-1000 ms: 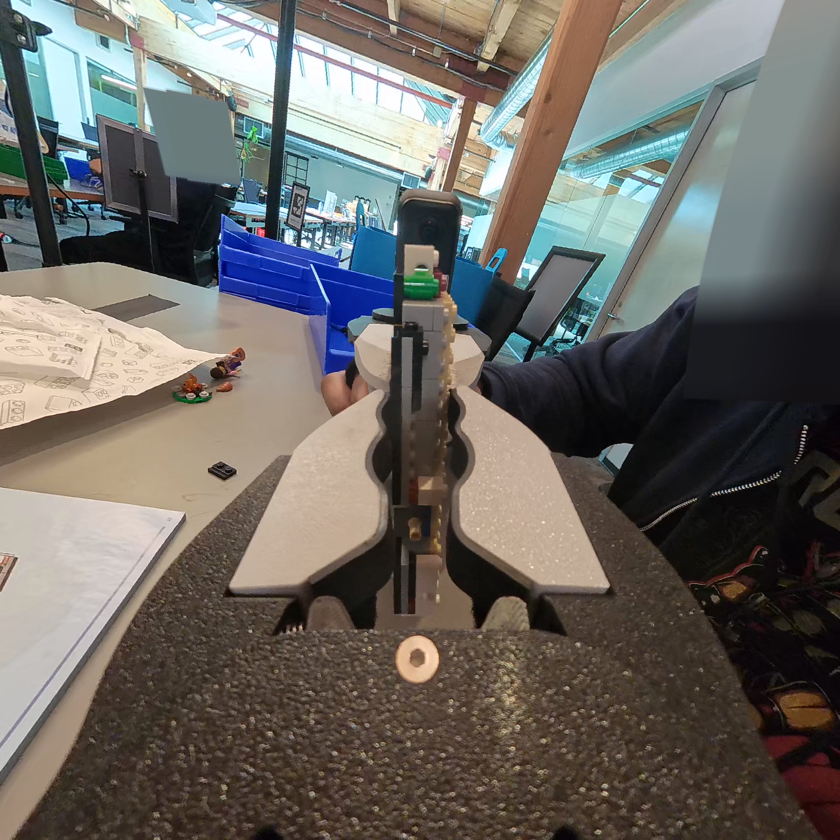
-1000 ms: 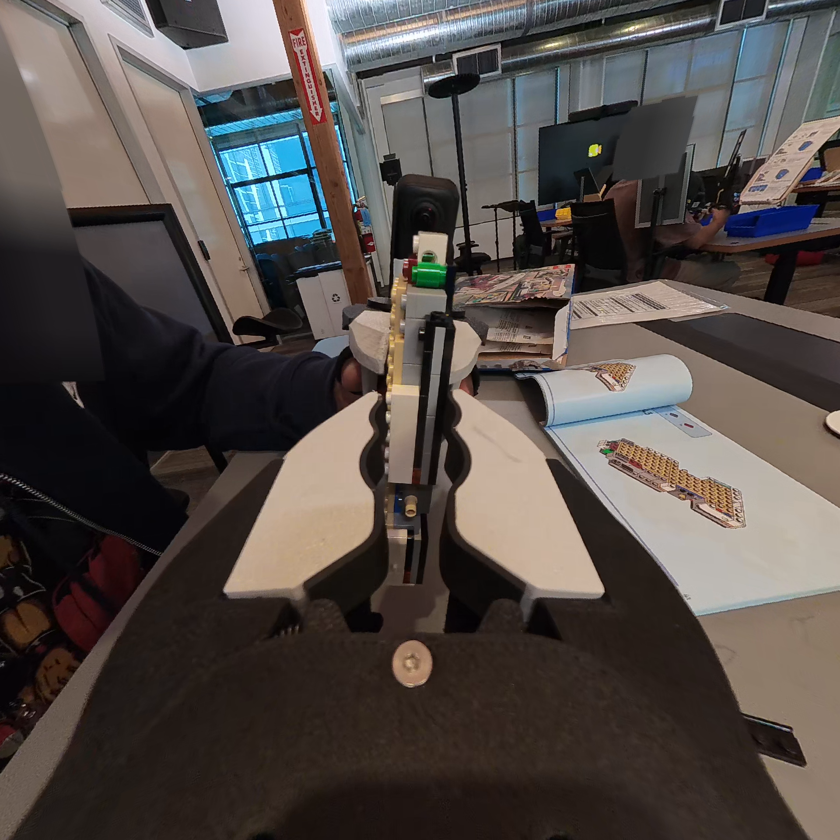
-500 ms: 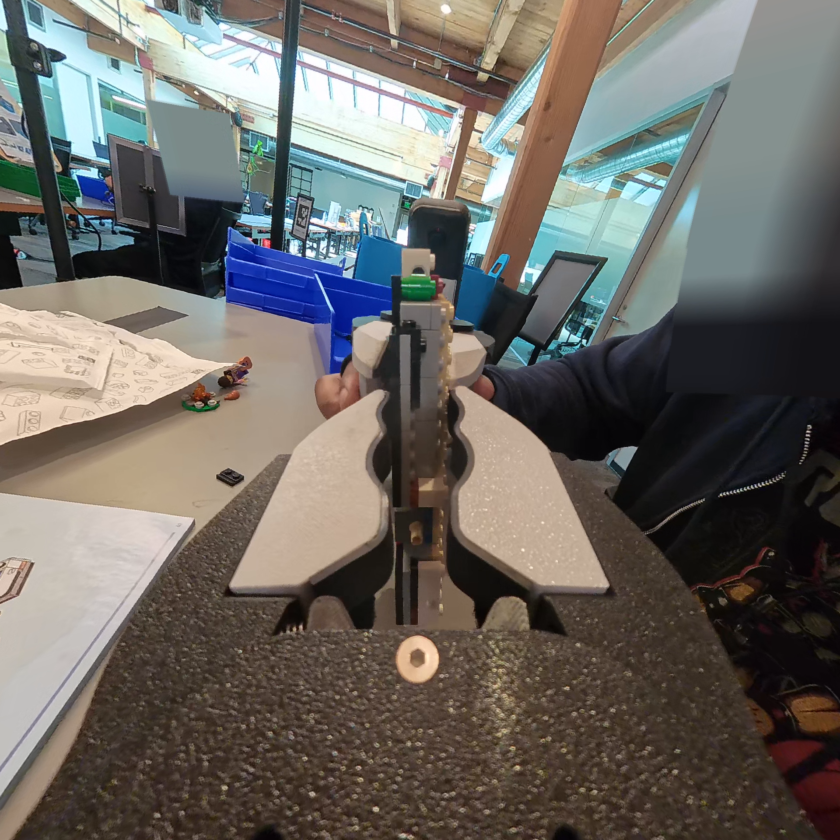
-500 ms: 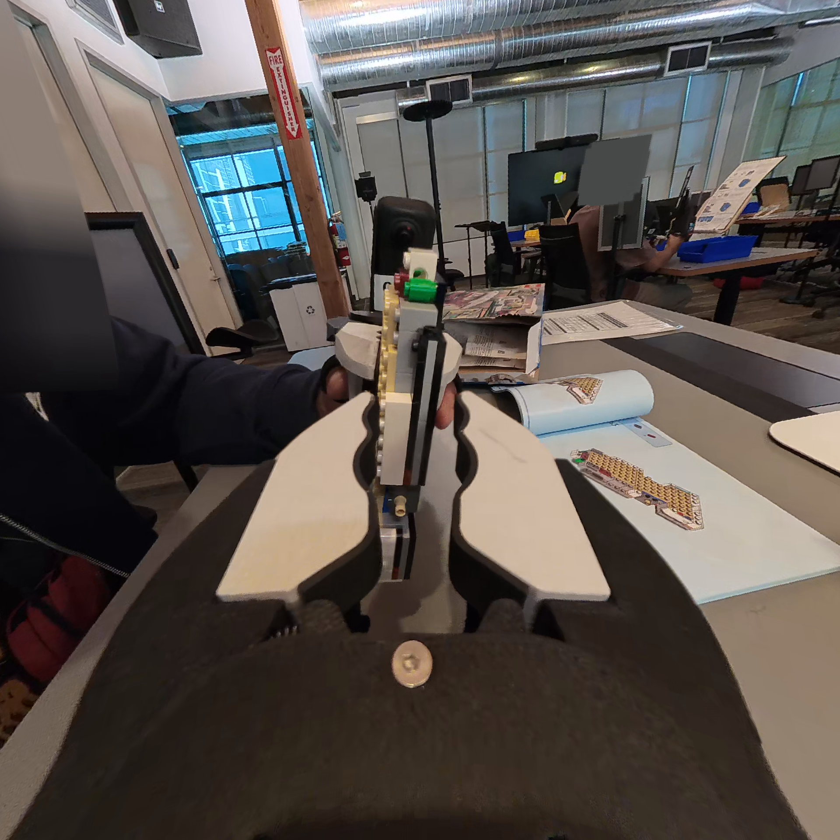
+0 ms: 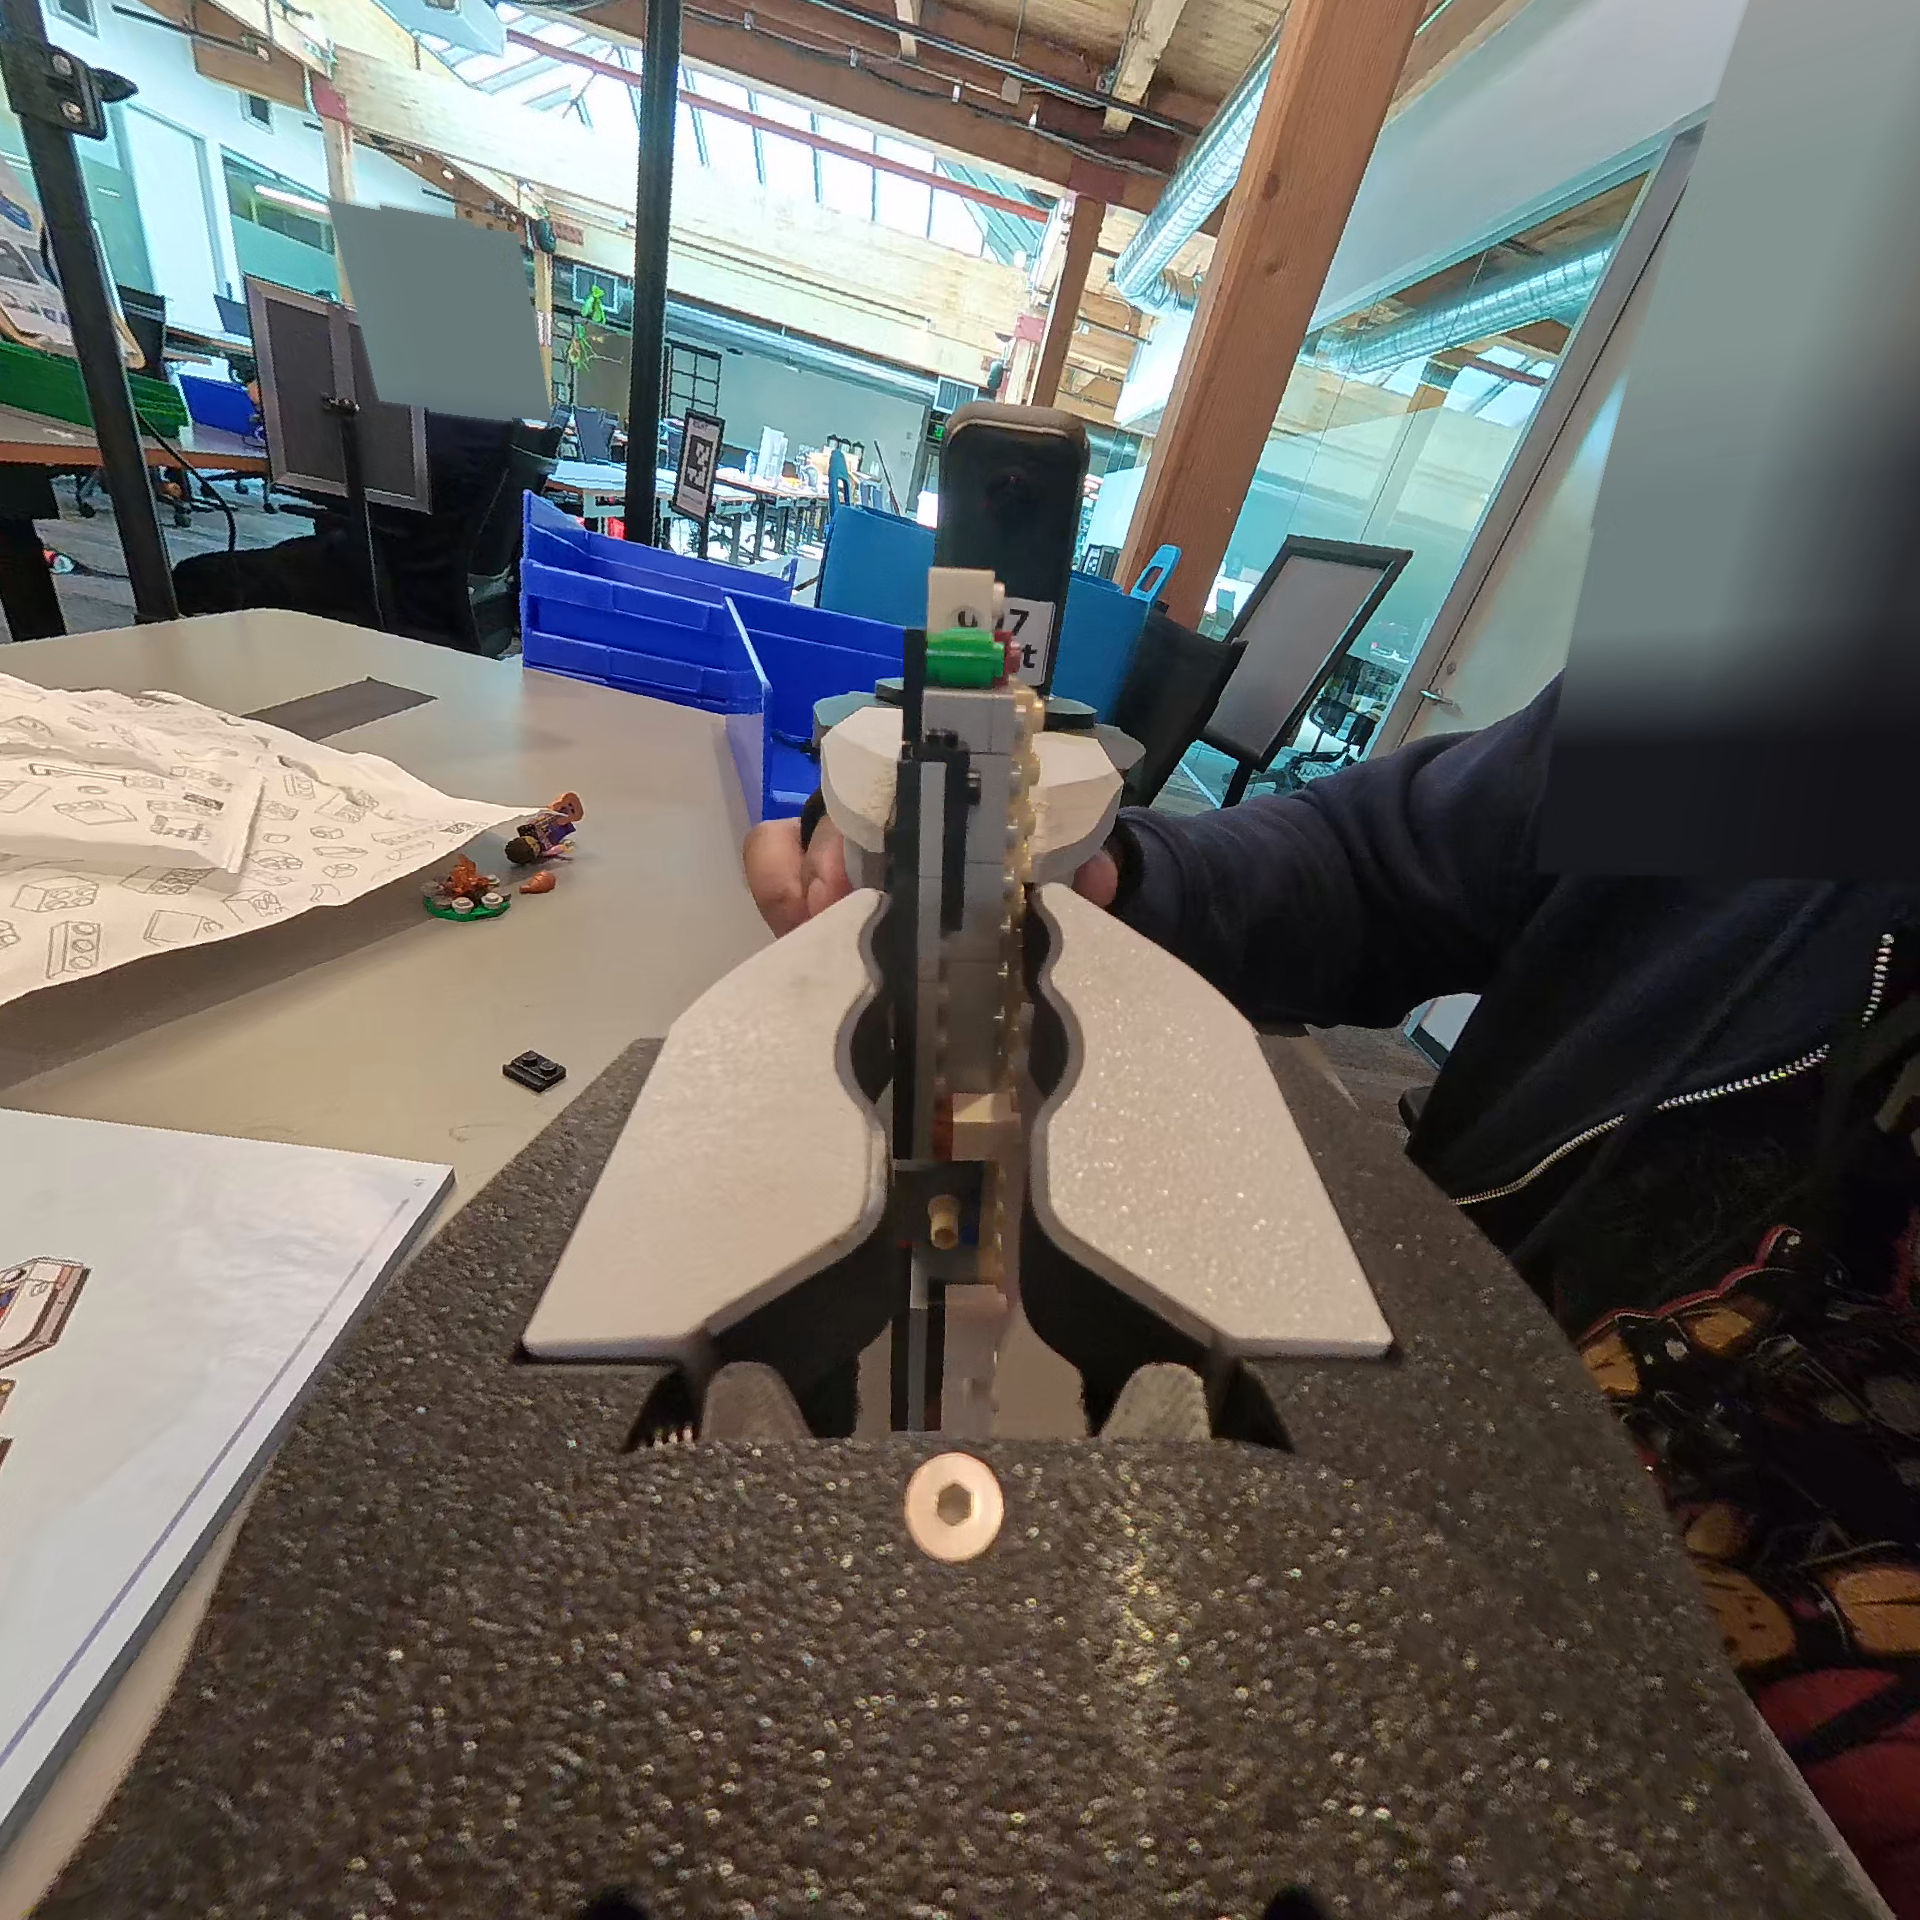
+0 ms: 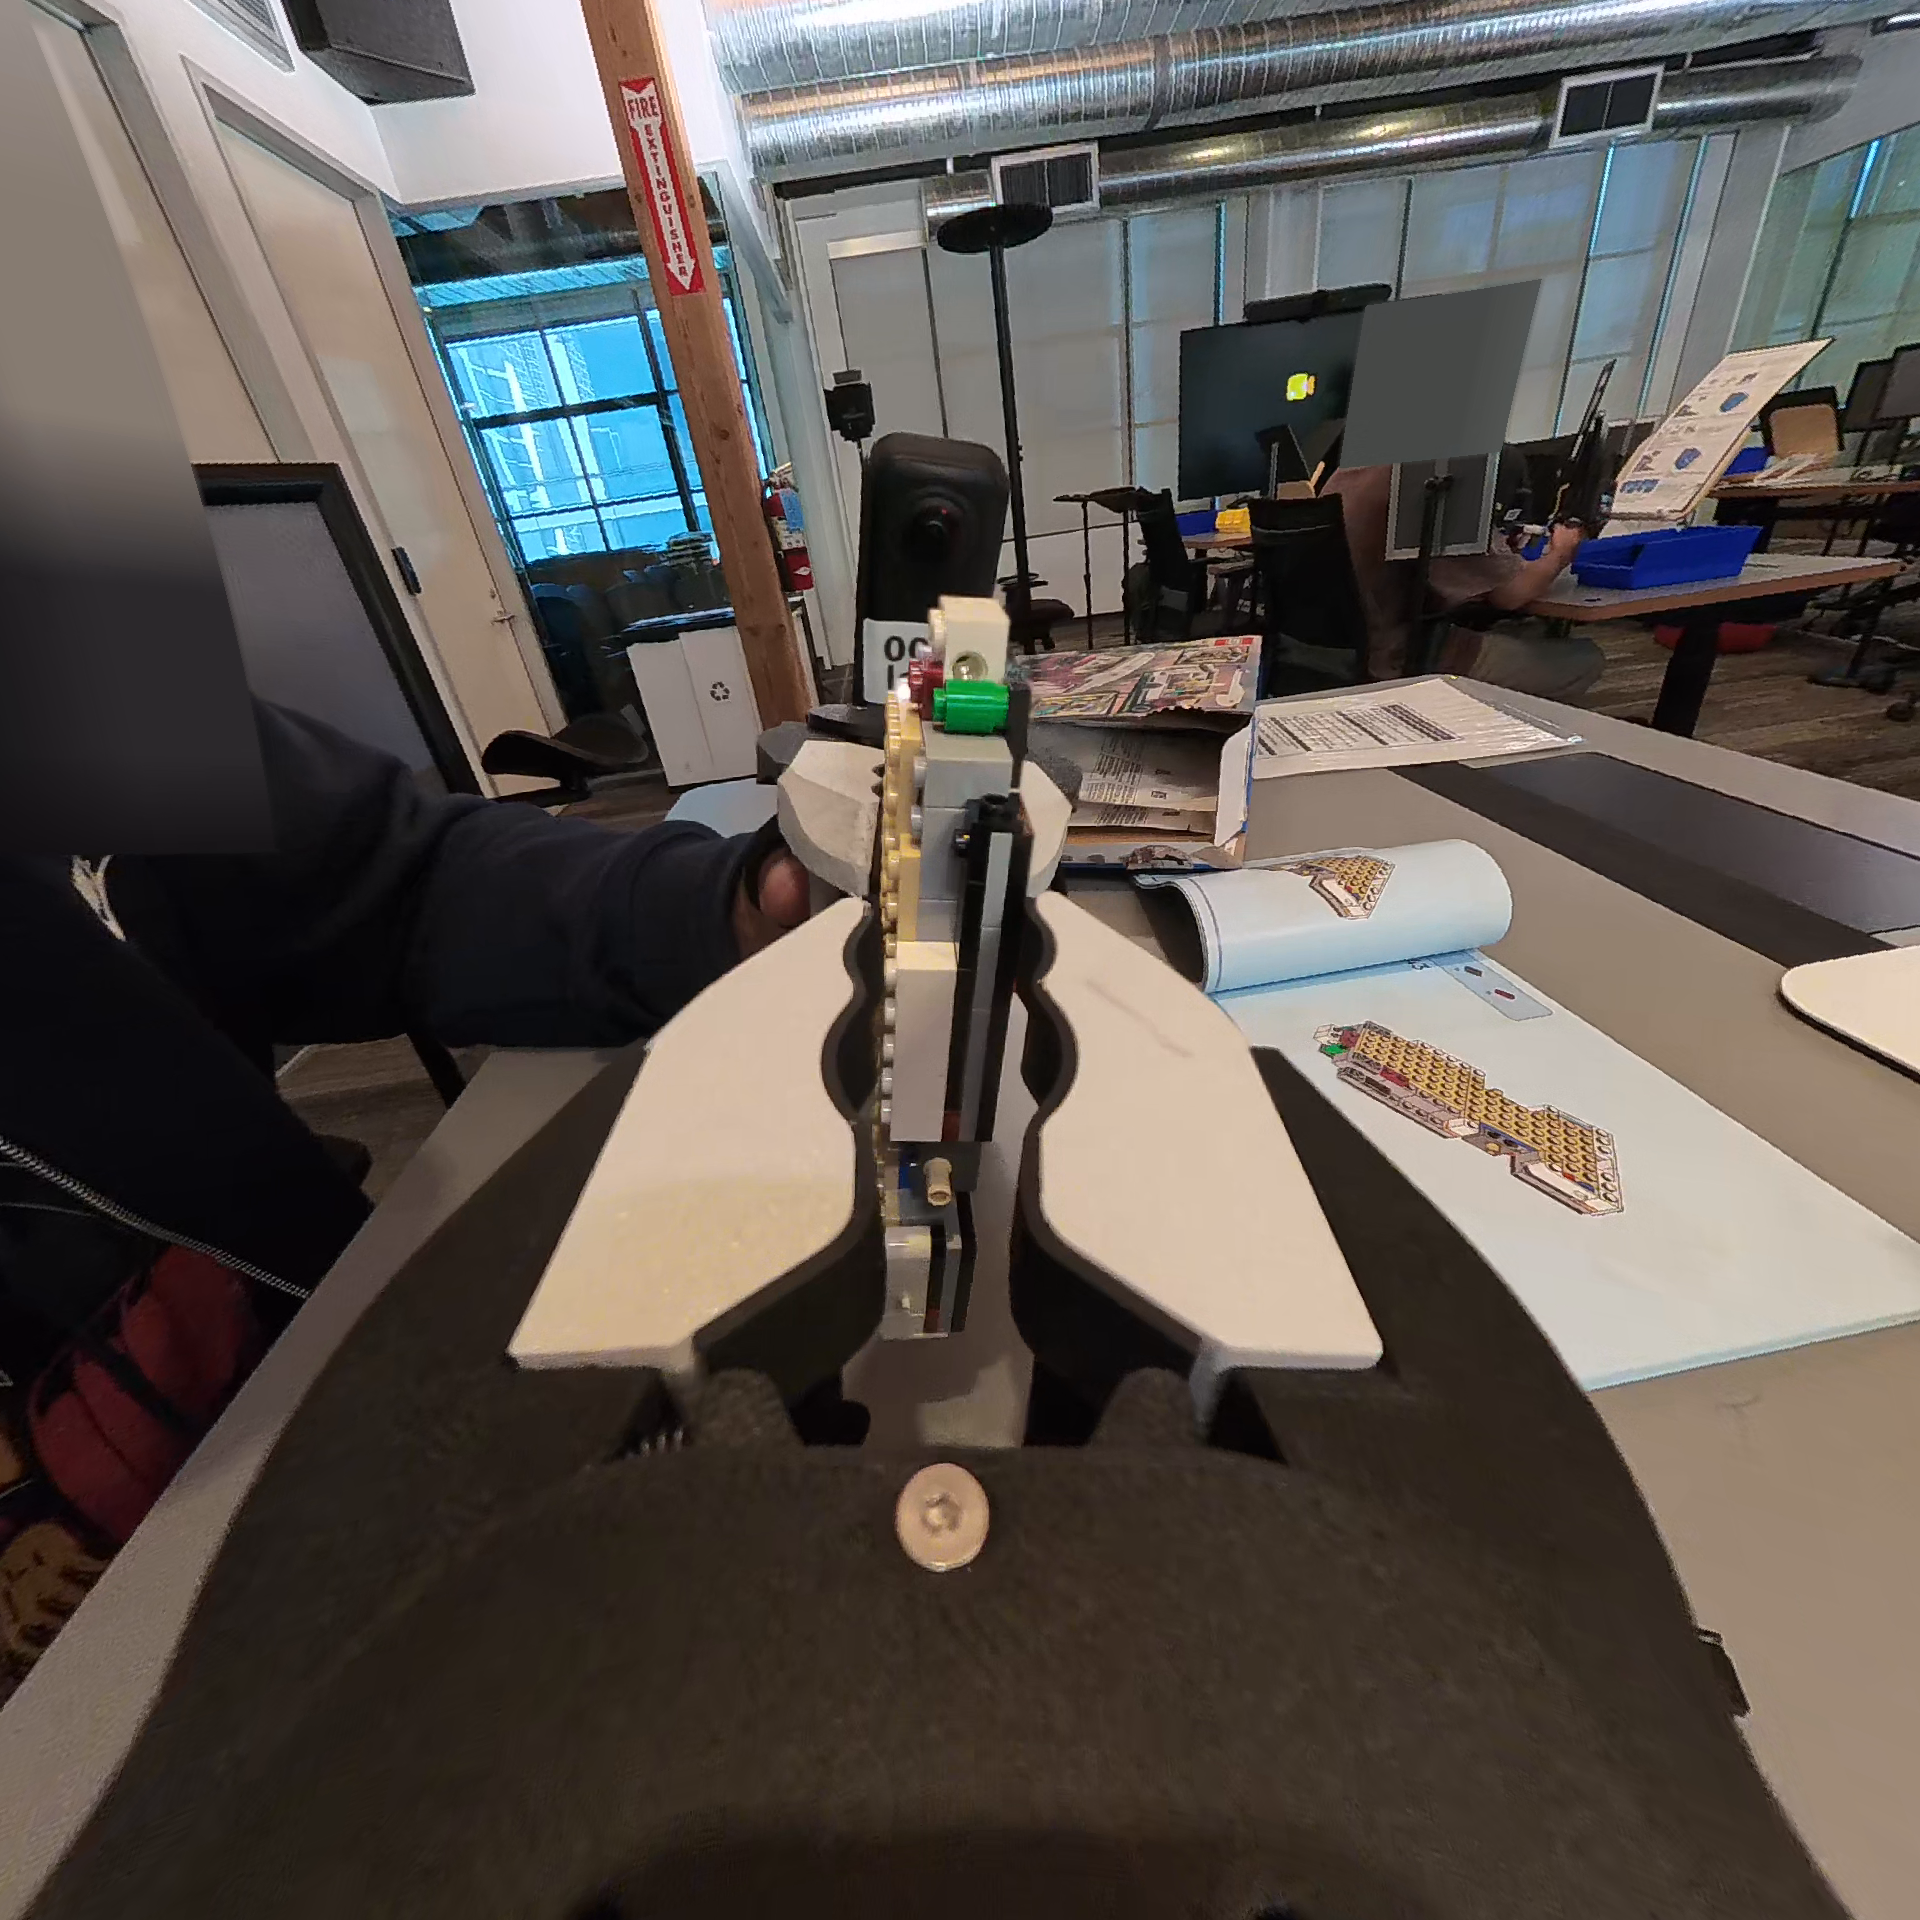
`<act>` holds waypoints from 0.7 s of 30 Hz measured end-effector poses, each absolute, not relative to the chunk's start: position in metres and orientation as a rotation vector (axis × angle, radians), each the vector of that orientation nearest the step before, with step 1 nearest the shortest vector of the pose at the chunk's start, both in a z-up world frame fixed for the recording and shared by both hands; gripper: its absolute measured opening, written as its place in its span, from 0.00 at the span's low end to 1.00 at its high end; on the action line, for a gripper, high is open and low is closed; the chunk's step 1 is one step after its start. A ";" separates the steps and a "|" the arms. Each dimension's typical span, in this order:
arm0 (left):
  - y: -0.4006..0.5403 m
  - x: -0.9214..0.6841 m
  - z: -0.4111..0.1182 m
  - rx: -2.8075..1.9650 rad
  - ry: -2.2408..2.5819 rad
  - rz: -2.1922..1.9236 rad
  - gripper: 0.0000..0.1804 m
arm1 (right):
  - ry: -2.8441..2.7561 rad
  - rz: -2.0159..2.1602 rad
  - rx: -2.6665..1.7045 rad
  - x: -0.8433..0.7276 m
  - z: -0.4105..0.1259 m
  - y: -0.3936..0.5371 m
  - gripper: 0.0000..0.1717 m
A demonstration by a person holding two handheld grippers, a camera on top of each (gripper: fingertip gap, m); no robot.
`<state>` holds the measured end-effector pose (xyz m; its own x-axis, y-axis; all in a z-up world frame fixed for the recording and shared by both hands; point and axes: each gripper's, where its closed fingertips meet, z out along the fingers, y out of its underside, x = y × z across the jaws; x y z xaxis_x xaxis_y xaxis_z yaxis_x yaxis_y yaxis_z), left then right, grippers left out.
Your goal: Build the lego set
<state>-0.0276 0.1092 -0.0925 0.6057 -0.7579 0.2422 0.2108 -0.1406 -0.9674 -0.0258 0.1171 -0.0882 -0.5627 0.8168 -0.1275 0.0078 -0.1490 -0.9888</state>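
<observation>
While both your grippers face each other, the left gripper and right gripper each pinch one end of the long grey brick model, edge-up at twelve o'clock; keep both clamped.

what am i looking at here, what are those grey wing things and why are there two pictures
Each picture comes from a camera mounted on a hand-held grasping tool, looking along its two grey fingers. A person holds one in each hand. The left tool and the right tool face each other and clamp the same long brick-built model from opposite ends. On the grey table lie printed paper bags, a small black plate piece, a toy figure and an open instruction booklet.
</observation>
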 end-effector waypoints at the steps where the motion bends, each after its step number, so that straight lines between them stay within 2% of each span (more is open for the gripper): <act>1: 0.109 -0.027 -0.092 -1.485 0.485 -0.903 0.13 | -1.533 1.780 -0.943 -0.025 -0.088 0.117 0.14; 21: 0.112 -0.030 -0.092 -1.481 0.451 -0.907 0.13 | -1.523 1.745 -0.970 -0.028 -0.091 0.120 0.16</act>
